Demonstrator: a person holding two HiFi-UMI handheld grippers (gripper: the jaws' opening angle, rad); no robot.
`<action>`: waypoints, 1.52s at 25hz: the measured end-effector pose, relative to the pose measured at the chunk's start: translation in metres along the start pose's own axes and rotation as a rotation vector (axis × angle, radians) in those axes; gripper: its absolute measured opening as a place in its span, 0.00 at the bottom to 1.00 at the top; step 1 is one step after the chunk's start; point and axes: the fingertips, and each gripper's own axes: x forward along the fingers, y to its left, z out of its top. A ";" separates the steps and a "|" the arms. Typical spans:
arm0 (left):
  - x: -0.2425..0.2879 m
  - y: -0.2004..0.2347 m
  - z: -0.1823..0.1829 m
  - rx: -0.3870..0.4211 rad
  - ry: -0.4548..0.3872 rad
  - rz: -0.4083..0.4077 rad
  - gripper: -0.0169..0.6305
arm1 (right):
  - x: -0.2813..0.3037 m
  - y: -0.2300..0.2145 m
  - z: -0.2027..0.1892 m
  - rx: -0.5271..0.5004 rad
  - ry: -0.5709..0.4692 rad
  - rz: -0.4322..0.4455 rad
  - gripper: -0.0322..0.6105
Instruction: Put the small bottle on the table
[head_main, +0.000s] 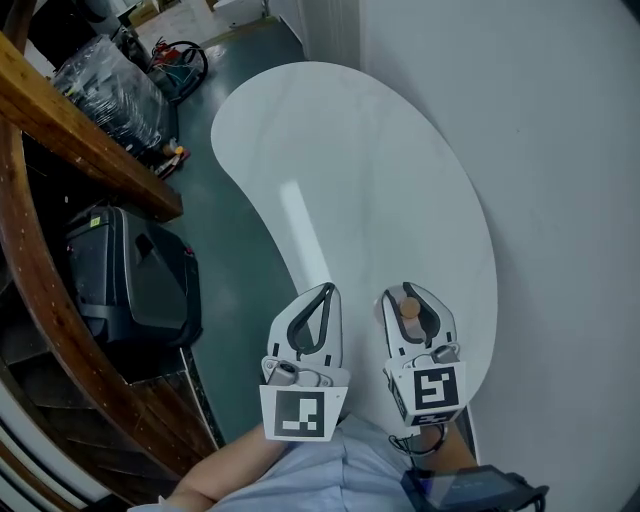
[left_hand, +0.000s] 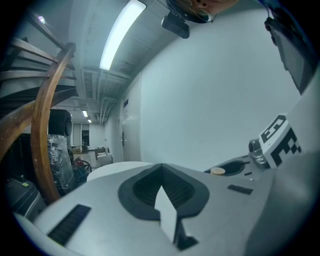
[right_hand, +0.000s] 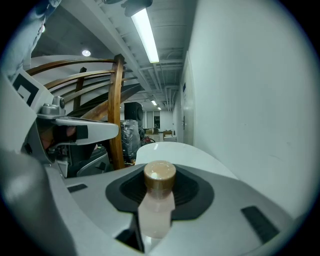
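The small bottle (right_hand: 156, 210) has a pale, cloudy pinkish body and a round tan cap. It stands upright, cap uppermost, its body clamped between the dark fingers (right_hand: 197, 192) of the right gripper (head_main: 408, 292). In the head view it sits over the near end of the white, glossy, bean-shaped bench (head_main: 350, 150); contact with the top cannot be told.

In the head view only the cap of the small bottle (head_main: 409, 307) shows, its body hidden between the jaws of the right gripper (head_main: 408, 292), the near end of the table (head_main: 330, 150) lies under that gripper and the left gripper (head_main: 322, 292), and the person's arm (head_main: 218, 480) runs off the bottom edge
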 end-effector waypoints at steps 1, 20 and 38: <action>0.003 -0.002 -0.001 0.086 0.015 -0.035 0.02 | 0.002 0.000 -0.003 0.005 0.008 0.001 0.22; 0.022 0.016 -0.054 -0.122 0.150 -0.003 0.02 | 0.034 0.001 -0.065 0.057 0.136 0.001 0.22; 0.035 0.014 -0.071 -0.032 0.236 -0.072 0.02 | 0.046 -0.005 -0.090 0.071 0.175 -0.013 0.22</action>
